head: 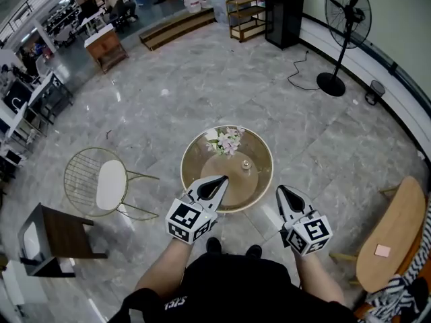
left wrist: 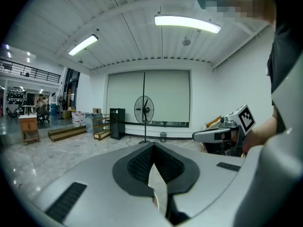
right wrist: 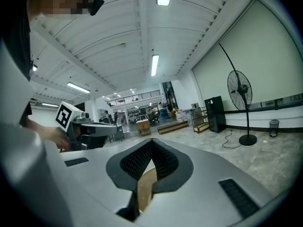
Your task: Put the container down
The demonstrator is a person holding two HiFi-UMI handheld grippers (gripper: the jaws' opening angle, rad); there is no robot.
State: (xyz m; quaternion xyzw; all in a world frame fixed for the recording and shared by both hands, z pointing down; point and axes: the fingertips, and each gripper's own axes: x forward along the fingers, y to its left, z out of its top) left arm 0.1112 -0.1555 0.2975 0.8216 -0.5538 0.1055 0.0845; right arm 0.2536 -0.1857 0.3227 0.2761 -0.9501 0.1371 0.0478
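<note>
A small pale container point(head: 246, 164) stands on the round brown table point(head: 195, 155), near a bunch of pink and white flowers point(head: 227, 140). My left gripper point(head: 222, 178) hovers over the table's near edge, shut, with nothing between its jaws. Just off the table's near right edge, my right gripper point(head: 281, 189) is also shut and empty. In the left gripper view the jaws point(left wrist: 152, 145) meet at the tip, and the right gripper point(left wrist: 222, 135) shows to the side. In the right gripper view the closed jaws point(right wrist: 151, 142) point level into the room, with the left gripper point(right wrist: 90, 126) at the left.
A wire chair with a white seat point(head: 101, 184) stands left of the table, and a dark wooden stool point(head: 57, 237) sits nearer left. A light wooden table point(head: 394, 234) is at the right. A standing fan point(head: 347, 19) and a black cabinet point(head: 284, 12) line the far wall.
</note>
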